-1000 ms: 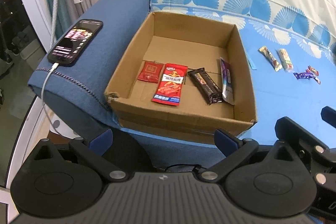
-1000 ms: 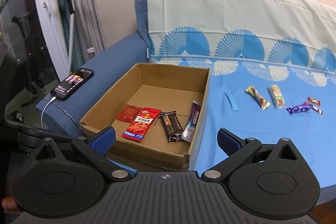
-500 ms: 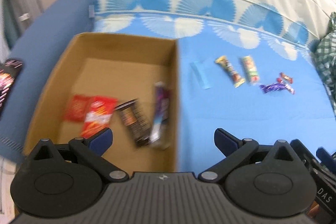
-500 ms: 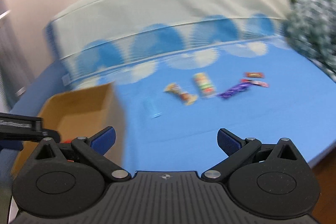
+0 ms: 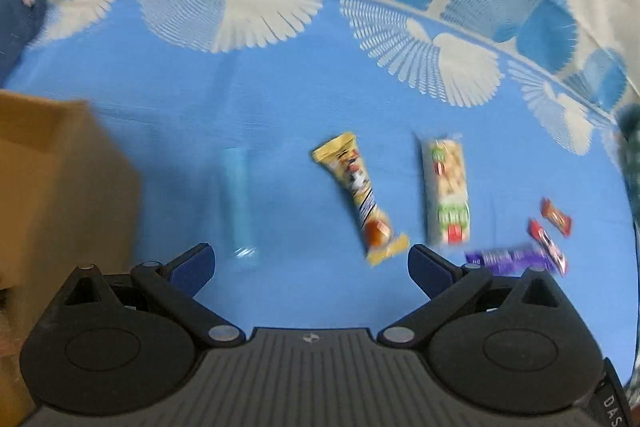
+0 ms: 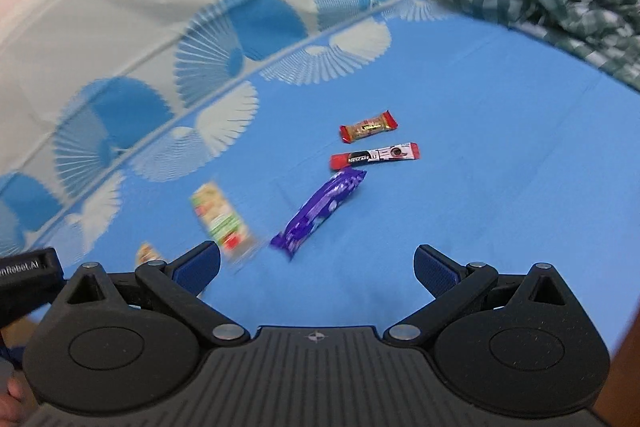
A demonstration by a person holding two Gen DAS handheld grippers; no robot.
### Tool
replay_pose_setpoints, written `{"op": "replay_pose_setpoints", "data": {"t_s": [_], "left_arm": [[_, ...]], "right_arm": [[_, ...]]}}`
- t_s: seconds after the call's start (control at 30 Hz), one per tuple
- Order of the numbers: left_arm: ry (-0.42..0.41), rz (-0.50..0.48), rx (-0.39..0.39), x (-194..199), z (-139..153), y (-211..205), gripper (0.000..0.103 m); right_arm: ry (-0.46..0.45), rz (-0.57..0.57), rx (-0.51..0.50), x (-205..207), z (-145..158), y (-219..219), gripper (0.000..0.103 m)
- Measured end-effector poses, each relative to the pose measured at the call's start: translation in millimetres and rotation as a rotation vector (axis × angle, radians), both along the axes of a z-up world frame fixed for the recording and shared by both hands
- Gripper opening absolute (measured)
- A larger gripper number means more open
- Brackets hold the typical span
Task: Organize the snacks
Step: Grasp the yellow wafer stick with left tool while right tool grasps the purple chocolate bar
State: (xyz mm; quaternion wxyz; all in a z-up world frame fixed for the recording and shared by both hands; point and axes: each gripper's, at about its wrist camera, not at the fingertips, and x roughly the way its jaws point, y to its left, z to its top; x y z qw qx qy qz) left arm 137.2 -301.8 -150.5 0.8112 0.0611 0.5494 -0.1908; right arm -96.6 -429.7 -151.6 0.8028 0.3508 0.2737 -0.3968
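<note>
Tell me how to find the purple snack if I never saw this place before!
Look at the bright blue sheet with white fan shapes. A few wrapped snacks lie loose on it; the purple snack is the long slanted one in front of the right tool. Its neighbours are red-ended, like the Nescafe stick, or pale green and white, like the cracker pack; only this one is shiny purple.

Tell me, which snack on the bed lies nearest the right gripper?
The purple bar. It lies just ahead of the open right gripper; the two small red packets lie farther off.
</note>
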Motion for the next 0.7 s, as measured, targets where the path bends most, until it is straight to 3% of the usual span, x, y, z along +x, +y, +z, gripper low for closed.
{"op": "replay_pose_setpoints", "data": {"t_s": [0.2,0.33,0.4,0.57,0.6,0.63,0.67,0.7], "left_arm": [[0.043,0.060,0.038,38,-59,-40,0.103],[0.035,0.068,0.069,49,-79,-46,0.103],[-0.013,0.047,0.084,47,-80,-51,0.103],[-0.046,0.002,0.134,42,-83,-58,0.101],[-0.046,-0.004,0.121,40,-80,-57,0.096],[-0.062,-0.005,0.117,38,-76,-55,0.077],[-0.082,-0.017,0.114,34,-70,-54,0.045],[-0.071,-0.043,0.099,33,-67,-54,0.027]], "right_arm": [[0.034,-0.029,0.062,48,-52,-54,0.102],[0.073,-0.031,0.094,67,-78,-67,0.103],[0.104,-0.016,0.018,75,-81,-61,0.103],[0.161,0.014,-0.061,82,-86,-53,0.101],[0.188,0.021,-0.087,82,-85,-50,0.092],[0.197,0.030,-0.123,80,-84,-45,0.084],[0.190,0.041,-0.147,77,-81,-43,0.061],[0.192,0.057,-0.159,74,-80,-41,0.051]]}}
